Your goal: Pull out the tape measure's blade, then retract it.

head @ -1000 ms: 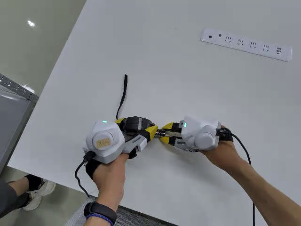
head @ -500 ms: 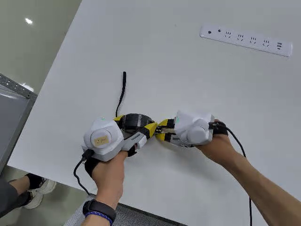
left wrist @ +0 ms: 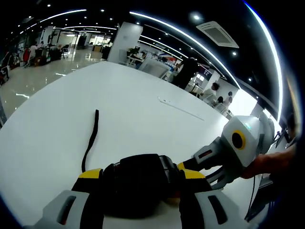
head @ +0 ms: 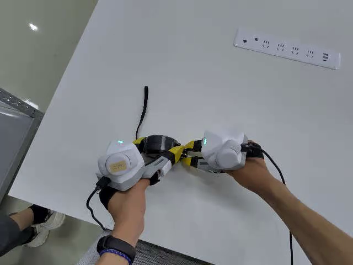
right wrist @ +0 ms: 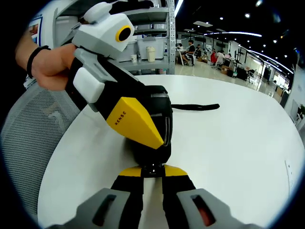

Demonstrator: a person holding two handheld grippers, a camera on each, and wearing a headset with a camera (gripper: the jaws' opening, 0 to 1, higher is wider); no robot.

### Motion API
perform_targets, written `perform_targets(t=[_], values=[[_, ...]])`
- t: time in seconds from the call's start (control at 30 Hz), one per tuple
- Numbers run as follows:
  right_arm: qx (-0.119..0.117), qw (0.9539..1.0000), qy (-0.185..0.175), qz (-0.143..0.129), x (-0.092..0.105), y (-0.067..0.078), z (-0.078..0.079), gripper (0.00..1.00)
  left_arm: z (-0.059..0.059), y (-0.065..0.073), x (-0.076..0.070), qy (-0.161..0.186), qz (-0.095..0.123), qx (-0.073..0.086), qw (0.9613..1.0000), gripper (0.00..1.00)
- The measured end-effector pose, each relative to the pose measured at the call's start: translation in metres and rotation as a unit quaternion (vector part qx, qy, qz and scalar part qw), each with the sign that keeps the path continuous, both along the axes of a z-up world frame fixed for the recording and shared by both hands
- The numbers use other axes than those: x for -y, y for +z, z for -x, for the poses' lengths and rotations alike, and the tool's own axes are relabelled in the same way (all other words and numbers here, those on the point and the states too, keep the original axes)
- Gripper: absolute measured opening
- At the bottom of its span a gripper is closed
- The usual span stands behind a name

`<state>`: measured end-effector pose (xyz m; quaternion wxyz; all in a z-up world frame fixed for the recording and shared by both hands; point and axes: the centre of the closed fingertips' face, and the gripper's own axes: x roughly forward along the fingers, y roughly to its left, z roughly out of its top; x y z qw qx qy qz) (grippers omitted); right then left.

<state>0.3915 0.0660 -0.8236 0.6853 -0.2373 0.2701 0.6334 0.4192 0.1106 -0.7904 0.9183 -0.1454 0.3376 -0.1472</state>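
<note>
Our left gripper (head: 160, 150) grips the tape (head: 159, 142) across its black case, which rests on the table (head: 220, 88); its strap (head: 143, 110) trails away; our right gripper (right wrist: 152, 177), jaws pinched nearly together, holds the blade (right wrist: 152, 168) tip at the case's mouth; a power strip (head: 287, 48) lies well apart.

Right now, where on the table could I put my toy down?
The biggest bare patch of table lies between the strap and the power strip. More room lies nearer, below that strip. It is crowded near the front edge, where the left hand-held gripper and right hand-held gripper meet at the tape measure.
</note>
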Motion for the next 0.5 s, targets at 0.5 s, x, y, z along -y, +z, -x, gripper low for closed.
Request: perform_targets(t=[0.5], values=[[-0.002, 0.9995, -0.032, -0.005, 0.0045, -0.0024, -0.0056, 0.16, 0.002, -0.0002, -0.0013, -0.017, 0.001, -0.006, 0.9998, 0.61]])
